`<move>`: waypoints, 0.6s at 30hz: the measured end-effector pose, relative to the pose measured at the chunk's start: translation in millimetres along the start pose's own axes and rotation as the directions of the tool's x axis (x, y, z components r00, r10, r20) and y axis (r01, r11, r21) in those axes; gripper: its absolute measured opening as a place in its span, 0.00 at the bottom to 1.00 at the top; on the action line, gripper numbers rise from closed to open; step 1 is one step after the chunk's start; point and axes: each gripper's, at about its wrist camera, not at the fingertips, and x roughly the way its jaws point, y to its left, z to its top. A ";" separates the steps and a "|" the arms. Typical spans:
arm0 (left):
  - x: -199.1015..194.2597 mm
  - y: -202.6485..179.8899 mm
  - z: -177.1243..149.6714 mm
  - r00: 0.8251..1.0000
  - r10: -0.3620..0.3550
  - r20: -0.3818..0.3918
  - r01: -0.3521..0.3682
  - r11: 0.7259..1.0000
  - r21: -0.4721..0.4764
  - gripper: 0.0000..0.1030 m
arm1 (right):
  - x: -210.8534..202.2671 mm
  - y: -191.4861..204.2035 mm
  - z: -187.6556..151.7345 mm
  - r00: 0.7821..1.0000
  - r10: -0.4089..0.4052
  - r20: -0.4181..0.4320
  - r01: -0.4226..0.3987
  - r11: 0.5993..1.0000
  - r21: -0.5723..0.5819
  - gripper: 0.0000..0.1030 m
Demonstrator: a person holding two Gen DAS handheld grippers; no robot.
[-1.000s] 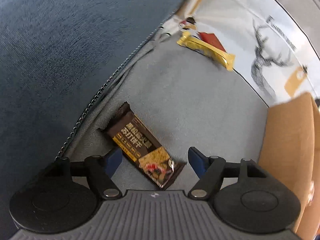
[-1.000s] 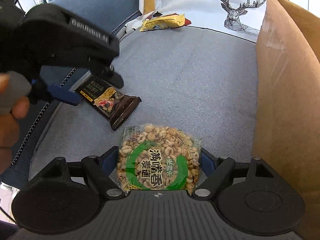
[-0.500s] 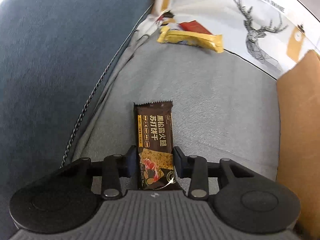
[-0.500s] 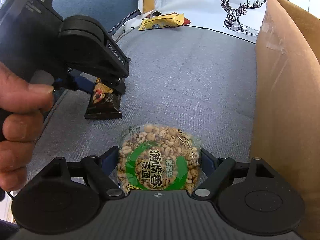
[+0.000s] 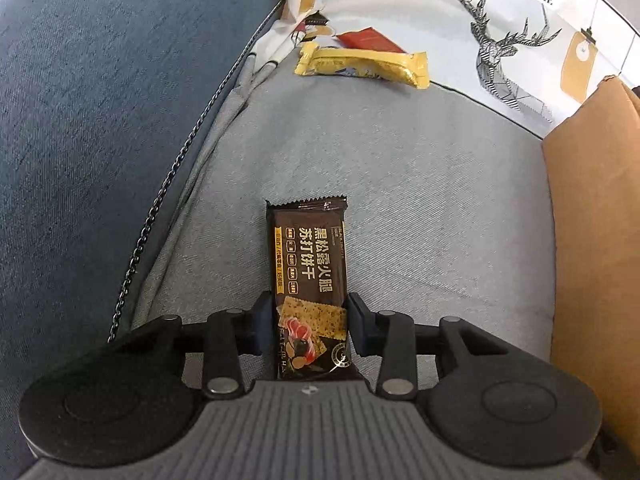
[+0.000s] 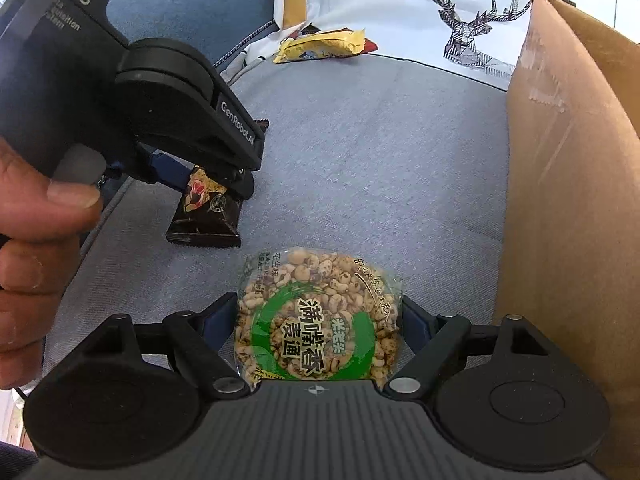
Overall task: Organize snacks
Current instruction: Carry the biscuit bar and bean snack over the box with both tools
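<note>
Both claws are loaded at this moment. The left claw (image 5: 307,330) is gripping the dark cracker packet (image 5: 309,280) by its near end, fingers pressed against both long edges, the packet pointing straight ahead over the grey sofa seat (image 5: 420,200). From the right wrist view, that packet (image 6: 206,216) is hanging tilted with its lower end at or just above the cushion; contact cannot be told. The right claw (image 6: 318,334) is clamping the round puffed-grain bag (image 6: 316,320) across its width. The cardboard box (image 6: 576,200) is standing just to the right, its wall rising above the seat. A yellow wrapper (image 5: 362,64) is lying well apart at the back, against the deer cushion (image 5: 500,40), untouched. The step looks like carrying to the box. The next move calls for lifting each snack over that tall wall before letting go, keeping the two claws from colliding.
</note>
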 end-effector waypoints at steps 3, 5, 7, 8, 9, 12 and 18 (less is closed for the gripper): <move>-5.3 -3.1 1.5 1.000 -0.013 0.018 0.013 1.000 0.010 0.41 | -6.5 0.5 1.7 0.999 -0.018 0.031 0.018 1.000 0.006 0.81; -8.7 -4.0 3.1 0.999 -0.021 0.028 0.020 1.000 0.013 0.41 | -13.5 1.0 4.0 0.998 -0.024 0.058 0.023 1.000 0.007 0.81; -12.7 -3.8 4.7 0.999 -0.031 0.039 0.030 0.999 0.011 0.40 | -22.0 1.0 6.8 0.996 -0.027 0.086 0.026 1.000 0.008 0.81; -14.5 -4.0 5.8 0.998 -0.034 0.043 0.034 0.999 0.009 0.40 | -26.1 1.3 8.3 0.995 -0.029 0.099 0.028 1.000 0.008 0.81; -16.9 -3.9 6.6 0.998 -0.039 0.049 0.038 0.999 0.009 0.40 | -30.6 1.2 10.0 0.994 -0.026 0.111 0.025 1.000 0.009 0.81; -23.3 -3.0 9.3 0.996 -0.050 0.067 0.049 0.999 0.005 0.40 | -48.9 3.7 14.8 0.988 -0.018 0.151 0.017 1.000 0.011 0.81; -40.3 1.8 15.6 0.990 -0.075 0.115 0.077 0.997 -0.014 0.40 | -90.0 10.5 22.4 0.963 -0.023 0.268 0.033 0.999 -0.035 0.81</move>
